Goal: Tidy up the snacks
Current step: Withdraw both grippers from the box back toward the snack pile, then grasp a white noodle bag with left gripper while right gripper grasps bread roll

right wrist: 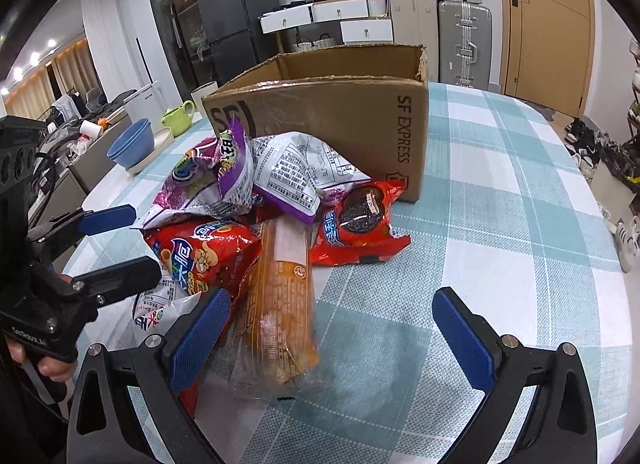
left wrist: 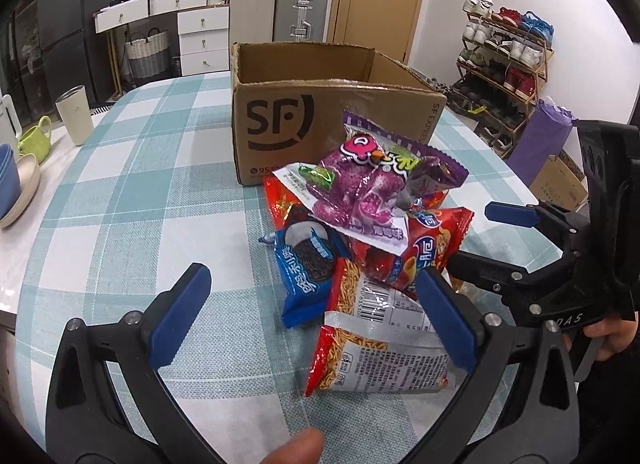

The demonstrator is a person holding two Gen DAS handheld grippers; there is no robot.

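A pile of snack packets lies on the checked tablecloth in front of an open cardboard SF box [left wrist: 304,112] [right wrist: 340,120]. On top is a purple candy bag [left wrist: 372,184] [right wrist: 208,180]. Below are a red chip bag [left wrist: 424,252] [right wrist: 204,252], a blue Oreo pack [left wrist: 308,276], a red Oreo pack [right wrist: 360,224], a red noodle-snack bag [left wrist: 376,340] and a long orange packet [right wrist: 284,304]. My left gripper [left wrist: 316,320] is open just before the pile and holds nothing. My right gripper [right wrist: 336,336] is open over the orange packet's near end, and shows in the left wrist view [left wrist: 476,240].
A beige tumbler [left wrist: 76,116], a green cup [left wrist: 36,138] [right wrist: 178,118] and stacked blue bowls [right wrist: 132,144] stand at the table's left side. Bare tablecloth [right wrist: 500,204] lies right of the box. Suitcases, drawers and a shoe rack [left wrist: 504,60] stand beyond.
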